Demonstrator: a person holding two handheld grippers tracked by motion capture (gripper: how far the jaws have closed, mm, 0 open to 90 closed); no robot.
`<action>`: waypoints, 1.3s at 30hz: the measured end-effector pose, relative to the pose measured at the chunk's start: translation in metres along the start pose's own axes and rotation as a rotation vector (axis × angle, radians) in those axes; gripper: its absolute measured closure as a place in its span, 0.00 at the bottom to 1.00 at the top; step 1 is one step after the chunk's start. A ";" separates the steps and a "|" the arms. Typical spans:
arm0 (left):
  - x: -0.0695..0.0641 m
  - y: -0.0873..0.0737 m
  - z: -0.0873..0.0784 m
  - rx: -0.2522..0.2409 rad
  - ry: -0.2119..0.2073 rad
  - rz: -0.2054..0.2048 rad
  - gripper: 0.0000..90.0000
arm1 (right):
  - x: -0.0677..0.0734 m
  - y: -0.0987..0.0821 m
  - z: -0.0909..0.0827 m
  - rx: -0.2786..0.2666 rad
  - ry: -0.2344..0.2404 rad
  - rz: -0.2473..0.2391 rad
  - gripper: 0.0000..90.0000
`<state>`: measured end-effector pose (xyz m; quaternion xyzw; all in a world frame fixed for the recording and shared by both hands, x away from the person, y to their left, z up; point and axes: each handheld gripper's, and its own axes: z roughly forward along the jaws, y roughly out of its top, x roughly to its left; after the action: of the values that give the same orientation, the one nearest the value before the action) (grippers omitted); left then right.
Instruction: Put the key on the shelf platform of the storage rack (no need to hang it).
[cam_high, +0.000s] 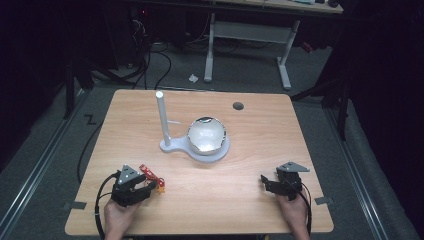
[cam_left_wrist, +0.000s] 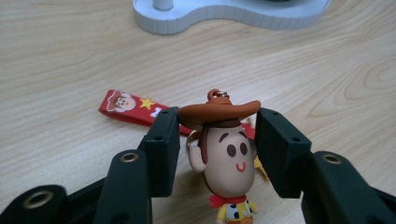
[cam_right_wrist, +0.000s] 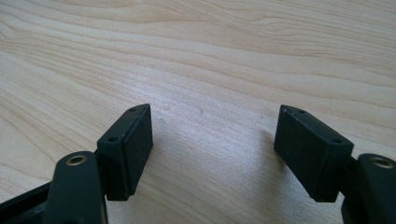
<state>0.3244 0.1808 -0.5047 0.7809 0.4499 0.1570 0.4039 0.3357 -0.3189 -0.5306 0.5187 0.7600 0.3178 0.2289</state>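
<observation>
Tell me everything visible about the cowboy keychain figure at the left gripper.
The cowboy figure is a small, smooth, rubbery-looking charm: brown wide-brimmed hat, tan face with brown oval eyes and a red smile, red neckerchief, yellow shirt. A metal ring on the hat joins a red strap printed with a cowboy face and a yellow star, lying flat on the table. The left gripper is shut on the figure, its pads pressing the hat brim and head from both sides.

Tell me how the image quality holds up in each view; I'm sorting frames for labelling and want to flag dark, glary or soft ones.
High view: the table is evenly lit but the room around it is nearly black, and the shiny bowl glares. Left gripper view: the cowboy figure between the jaws is sharp, and the white stand behind it is only slightly softer. Right gripper view: bright sheen on the wood, soft shadows beside the jaws.
</observation>
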 end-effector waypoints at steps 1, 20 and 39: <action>0.000 0.002 -0.002 -0.002 0.000 0.005 0.58 | 0.000 0.000 0.000 0.000 0.000 0.000 0.31; 0.008 0.034 -0.037 -0.115 -0.019 -0.029 0.58 | 0.000 0.000 0.000 0.000 0.000 0.000 0.31; 0.007 0.071 -0.063 -0.183 -0.100 -0.032 0.58 | 0.000 0.000 0.000 0.000 0.000 0.000 0.31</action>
<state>0.3308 0.1983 -0.4119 0.7402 0.4255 0.1516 0.4981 0.3357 -0.3189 -0.5306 0.5189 0.7599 0.3179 0.2288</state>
